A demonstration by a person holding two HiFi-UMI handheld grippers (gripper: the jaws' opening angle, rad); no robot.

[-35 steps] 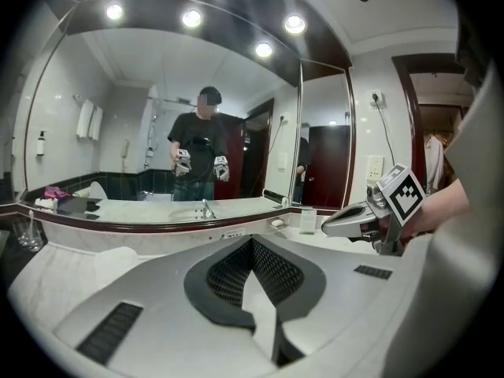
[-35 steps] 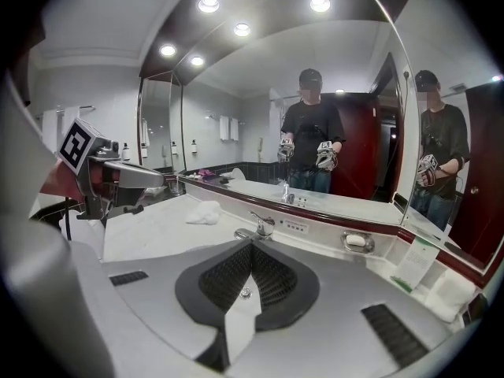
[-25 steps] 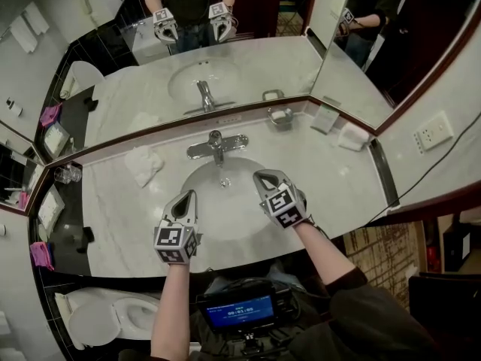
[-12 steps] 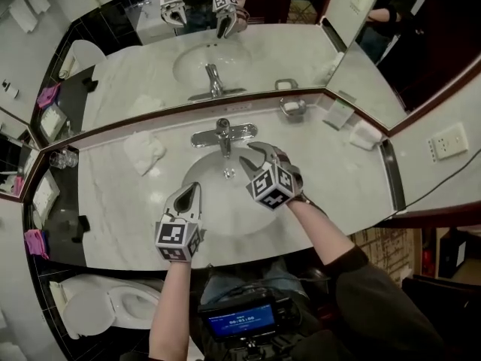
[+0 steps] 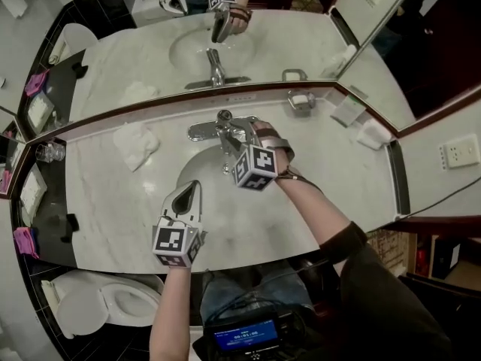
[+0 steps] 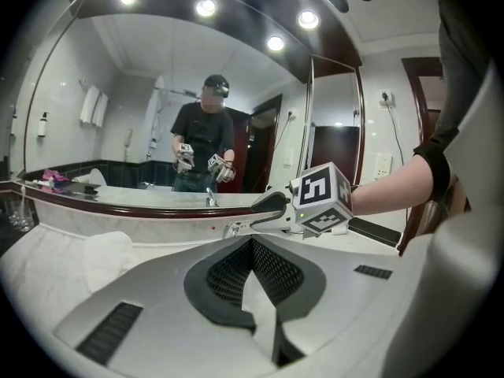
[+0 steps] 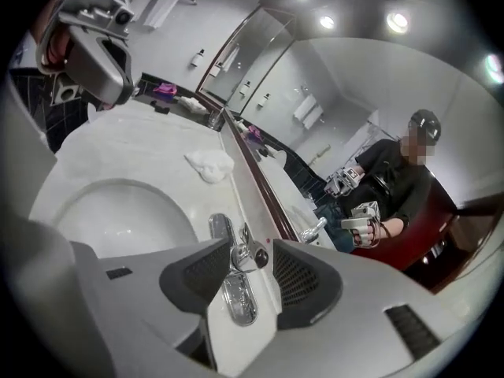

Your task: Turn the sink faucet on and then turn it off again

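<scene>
While the right gripper (image 5: 230,132) reaches across the sink basin (image 5: 197,175) to the faucet (image 5: 201,131) at the far rim, its jaws stand wide and have just been opening; in the right gripper view the faucet's lever (image 7: 251,255) sits between the two pads, the chrome base plate just below them; whether either pad touches the lever cannot be told. The left gripper (image 5: 188,192) hangs over the near side of the basin, nearer the person than the right gripper and to its left, well apart from the faucet; its jaws are pressed together with nothing between them. A crumpled white towel (image 5: 136,143) lies on the marble bench (image 5: 342,190) to the left of both grippers; a soap dish (image 5: 301,101) stands to the right of the right gripper, against the mirror (image 5: 135,51), which rises just beyond the faucet and reflects both grippers.
</scene>
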